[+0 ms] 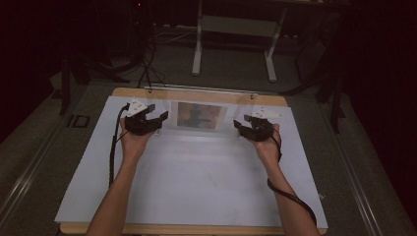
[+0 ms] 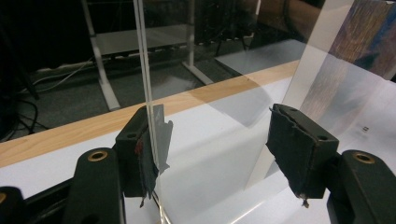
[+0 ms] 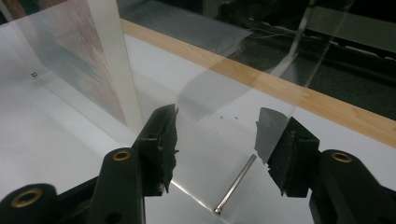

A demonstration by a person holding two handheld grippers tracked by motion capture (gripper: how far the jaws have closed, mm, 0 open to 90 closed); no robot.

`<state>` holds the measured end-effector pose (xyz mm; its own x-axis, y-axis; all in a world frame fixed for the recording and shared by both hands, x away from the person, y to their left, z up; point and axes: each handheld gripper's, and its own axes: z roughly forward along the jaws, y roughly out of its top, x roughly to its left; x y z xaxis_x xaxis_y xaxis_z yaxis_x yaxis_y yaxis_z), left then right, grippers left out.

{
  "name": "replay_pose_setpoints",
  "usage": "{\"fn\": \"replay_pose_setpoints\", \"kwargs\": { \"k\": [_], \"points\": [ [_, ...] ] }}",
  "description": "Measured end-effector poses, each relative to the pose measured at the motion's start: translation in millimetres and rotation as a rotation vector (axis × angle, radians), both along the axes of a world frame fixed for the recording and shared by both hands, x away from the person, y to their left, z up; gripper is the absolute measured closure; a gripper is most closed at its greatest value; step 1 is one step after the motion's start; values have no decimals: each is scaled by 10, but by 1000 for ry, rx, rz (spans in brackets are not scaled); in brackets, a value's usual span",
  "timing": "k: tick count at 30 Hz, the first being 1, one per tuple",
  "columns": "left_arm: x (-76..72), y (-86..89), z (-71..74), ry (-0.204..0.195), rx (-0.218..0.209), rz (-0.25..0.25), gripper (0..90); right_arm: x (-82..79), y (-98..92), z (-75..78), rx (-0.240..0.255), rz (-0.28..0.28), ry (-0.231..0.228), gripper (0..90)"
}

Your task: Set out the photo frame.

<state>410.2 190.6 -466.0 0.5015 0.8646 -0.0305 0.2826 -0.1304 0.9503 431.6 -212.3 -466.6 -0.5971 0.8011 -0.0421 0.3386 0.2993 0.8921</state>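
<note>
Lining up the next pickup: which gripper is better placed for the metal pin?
Right, I'd say: the metal pin lies between the right gripper's open fingers; the left gripper sits at the clear panel's opposite edge.

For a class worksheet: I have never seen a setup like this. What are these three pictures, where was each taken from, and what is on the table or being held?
There is no robot here. A person holds a left hand-held gripper and a right hand-held gripper, each a two-jaw clamp. The high view looks down from above the person's side of the table. Each of the other two views comes from a camera riding on one gripper and looking along its black jaws. On the table lies a white sheet. A clear panel stands upright on it, with a picture in its middle. A small metal pin lies by the right gripper. Both grippers' jaws stand open at the panel's two ends, with a side edge between them. Nothing is clamped.
</note>
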Motion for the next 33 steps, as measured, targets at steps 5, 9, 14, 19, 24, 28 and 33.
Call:
{"fn": "replay_pose_setpoints", "kwargs": {
  "k": [5,9,14,19,24,28,33],
  "points": [
    [-9,-6,13,3,10,2,367,-3,3,4,-4,-1,0,469],
    [-6,-6,33,14,19,-2,369,-4,7,12,-7,-3,5,469],
    [-14,-6,97,29,31,3,373,-1,-5,31,24,1,31,467],
    [-71,-12,172,51,32,7,374,-21,-13,74,31,12,42,468],
    [-131,-15,209,74,14,3,374,-102,-33,167,37,17,46,469],
    [-192,-35,230,96,14,5,374,-154,-53,211,32,21,77,470],
    [-283,-77,250,143,10,14,374,-211,-96,209,50,26,124,471]
  ]
}}
